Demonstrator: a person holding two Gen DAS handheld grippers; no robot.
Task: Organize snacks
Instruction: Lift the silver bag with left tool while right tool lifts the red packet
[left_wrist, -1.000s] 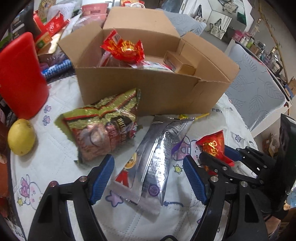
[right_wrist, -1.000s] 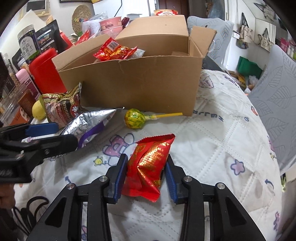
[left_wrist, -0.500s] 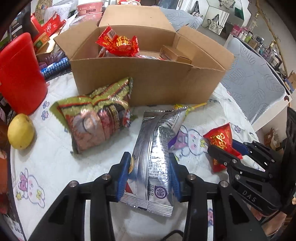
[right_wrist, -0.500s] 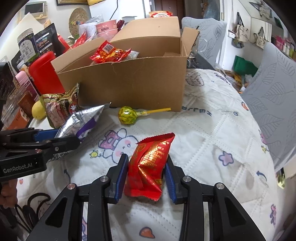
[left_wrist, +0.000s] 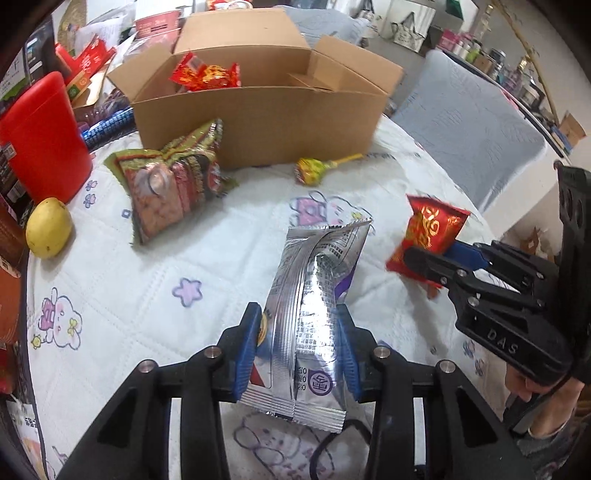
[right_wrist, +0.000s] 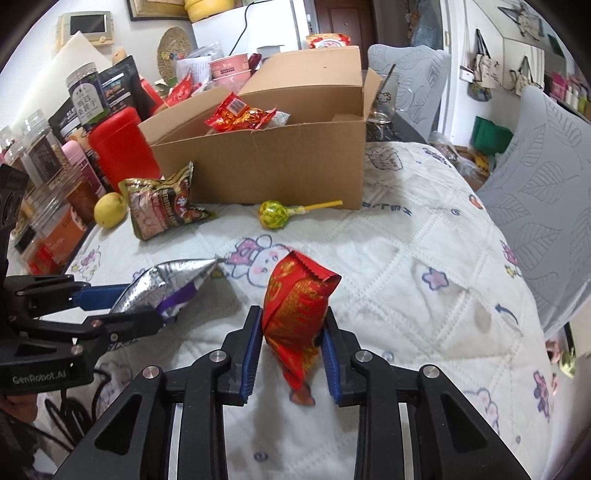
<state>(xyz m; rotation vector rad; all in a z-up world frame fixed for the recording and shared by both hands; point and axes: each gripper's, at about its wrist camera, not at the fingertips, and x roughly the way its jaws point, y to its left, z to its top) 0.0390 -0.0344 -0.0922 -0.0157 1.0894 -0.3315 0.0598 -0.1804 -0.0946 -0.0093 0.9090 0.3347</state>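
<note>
Your left gripper (left_wrist: 299, 347) has its fingers clamped on the silver packet (left_wrist: 314, 295), which juts forward past the fingertips. Your right gripper (right_wrist: 291, 350) has just been closing and now pinches the red packet (right_wrist: 295, 306) clear of the tabletop (right_wrist: 424, 258), with the cardboard box (right_wrist: 280, 162) well ahead of both.

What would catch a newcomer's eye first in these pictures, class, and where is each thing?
Two grippers each clamp a snack above the quilted table cover: the left gripper is shut on a silver packet, the right gripper, whose jaws have just been closing, on a red packet. Behind them stands an open cardboard box with red snacks inside, a lollipop lying at its foot.
</note>
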